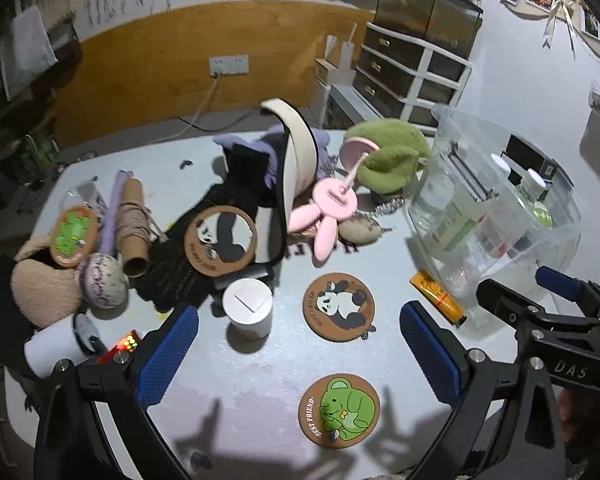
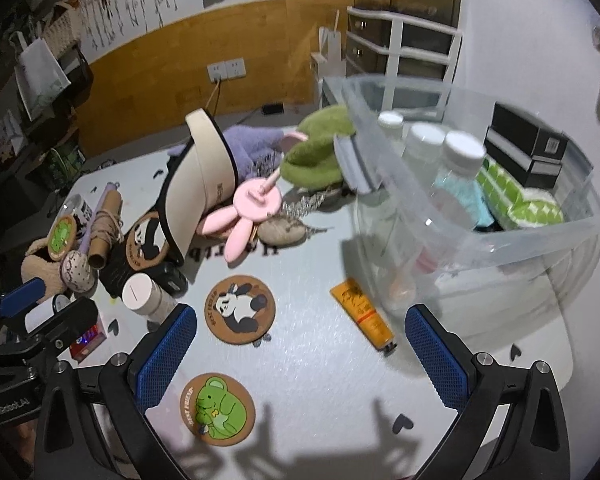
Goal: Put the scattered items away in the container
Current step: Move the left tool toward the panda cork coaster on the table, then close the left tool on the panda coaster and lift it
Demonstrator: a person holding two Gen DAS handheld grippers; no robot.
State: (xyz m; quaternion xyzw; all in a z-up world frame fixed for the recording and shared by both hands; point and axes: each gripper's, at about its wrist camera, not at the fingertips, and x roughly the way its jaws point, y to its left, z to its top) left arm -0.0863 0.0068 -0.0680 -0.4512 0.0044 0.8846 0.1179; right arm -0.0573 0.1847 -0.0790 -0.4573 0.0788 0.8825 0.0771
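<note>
A clear plastic container (image 1: 496, 208) (image 2: 480, 216) stands at the table's right, holding bottles (image 2: 460, 164) and green packets. Scattered on the table are a panda coaster (image 1: 339, 307) (image 2: 240, 308), a green bear coaster (image 1: 339, 410) (image 2: 217, 409), an orange tube (image 1: 438, 297) (image 2: 362, 312), a white cup (image 1: 247, 308) (image 2: 142, 294), a pink bunny fan (image 1: 334, 200) (image 2: 252, 204), a cream visor (image 1: 296, 160) and plush toys. My left gripper (image 1: 296, 356) is open and empty above the coasters. My right gripper (image 2: 300, 356) is open and empty, over the table left of the container.
A pile at the left holds cardboard twine rolls (image 1: 134, 224), a speckled egg (image 1: 102, 280), black cloth, another panda coaster (image 1: 220, 242) and a beige plush (image 1: 44, 284). A green plush (image 1: 388, 152) lies beside the container. A drawer unit (image 1: 412, 72) stands behind the table.
</note>
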